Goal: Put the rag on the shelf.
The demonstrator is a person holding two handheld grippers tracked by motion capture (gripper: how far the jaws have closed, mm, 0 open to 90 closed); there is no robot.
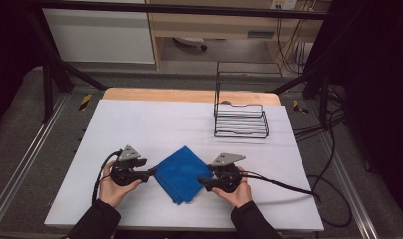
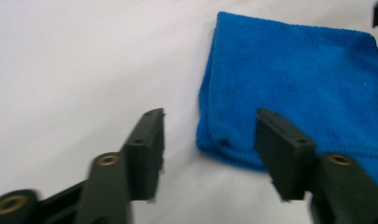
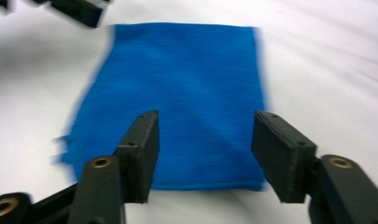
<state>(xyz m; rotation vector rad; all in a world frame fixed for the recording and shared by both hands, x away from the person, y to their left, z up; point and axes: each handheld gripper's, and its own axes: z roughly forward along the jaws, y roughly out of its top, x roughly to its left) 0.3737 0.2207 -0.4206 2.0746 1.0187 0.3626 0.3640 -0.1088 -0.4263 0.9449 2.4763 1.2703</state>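
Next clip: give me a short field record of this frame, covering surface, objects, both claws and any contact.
surface: white table cover
cloth: folded blue cloth, flat near the front middle
rack: black wire rack, far right, nothing in it
left claw: open, at the cloth's corner
right claw: open, over the cloth's opposite edge
contact: neither claw grips the cloth
hands: one on each gripper

The folded cloth [image 1: 181, 174] lies on the bench [image 1: 139, 124] near its front edge, between the left gripper [image 1: 150, 173] and the right gripper [image 1: 202, 180]. The wire rack [image 1: 240, 119] stands behind, toward the right.
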